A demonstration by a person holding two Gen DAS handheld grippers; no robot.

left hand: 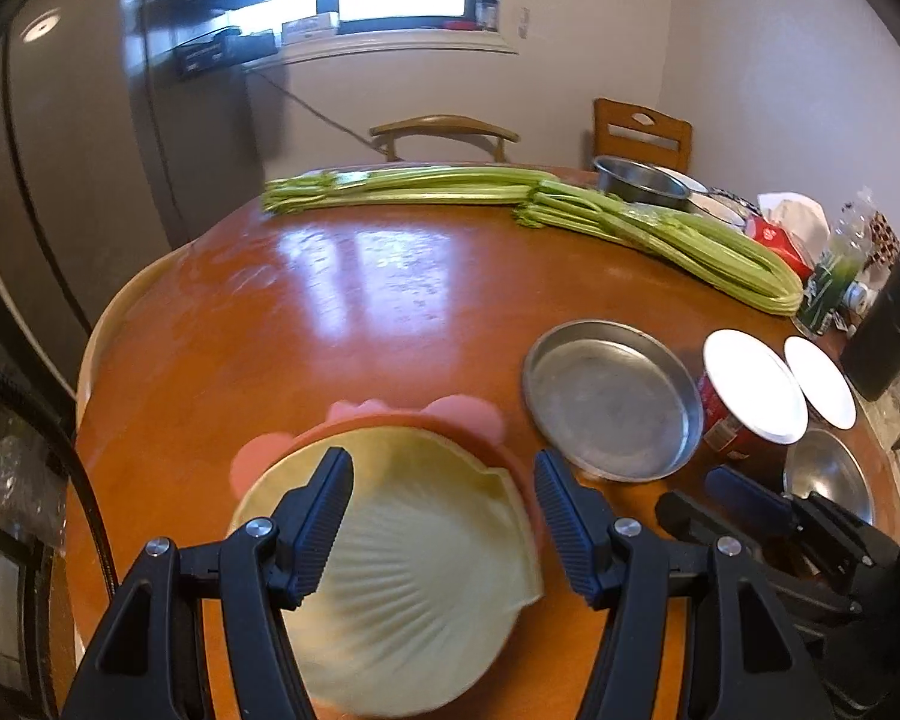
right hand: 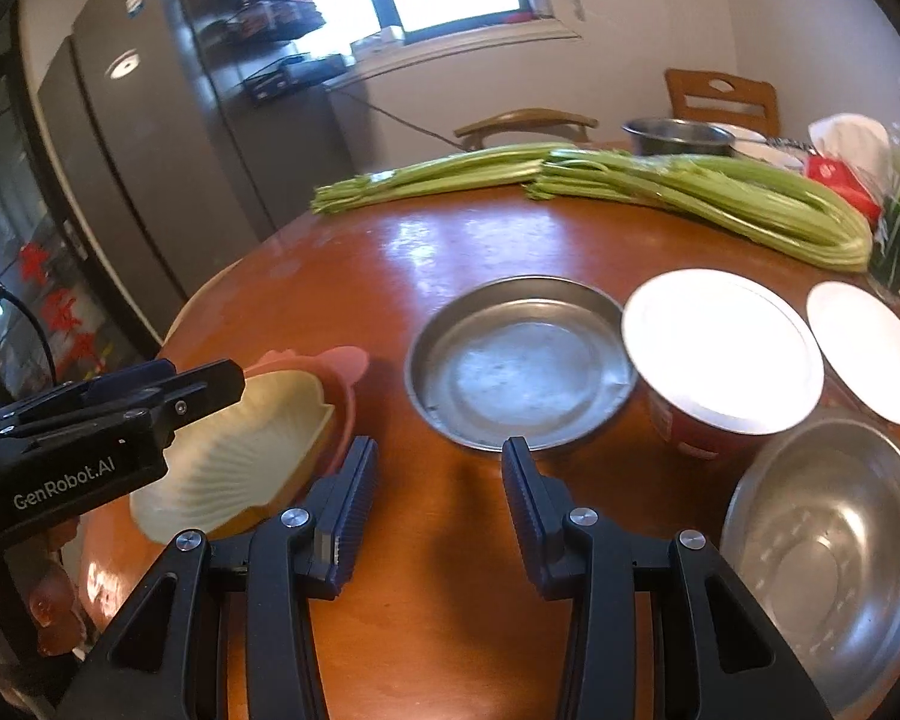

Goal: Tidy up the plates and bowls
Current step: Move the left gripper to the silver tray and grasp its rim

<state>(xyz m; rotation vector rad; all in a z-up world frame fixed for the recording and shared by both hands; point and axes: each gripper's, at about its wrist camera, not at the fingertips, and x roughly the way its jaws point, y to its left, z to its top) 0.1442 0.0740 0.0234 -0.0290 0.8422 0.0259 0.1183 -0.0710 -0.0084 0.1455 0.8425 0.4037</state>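
Observation:
A cream shell-shaped plate (left hand: 414, 576) lies on a pink flower-shaped dish (left hand: 468, 414) at the table's near edge. My left gripper (left hand: 444, 480) is open just above the shell plate, its fingers either side of the plate's far half. The stack also shows in the right wrist view (right hand: 240, 462), with the left gripper's body (right hand: 90, 426) over it. A shallow steel plate (right hand: 519, 363) sits mid-table and a steel bowl (right hand: 828, 546) at the near right. My right gripper (right hand: 441, 468) is open and empty over bare table, just short of the steel plate.
Two red tubs with white lids (right hand: 720, 348) (right hand: 867, 351) stand right of the steel plate. Celery stalks (right hand: 690, 192) lie across the far side, with a steel pot (right hand: 675, 135), red tissue box (right hand: 840, 180) and bottles behind. Two chairs and a fridge (right hand: 120, 180) surround the table.

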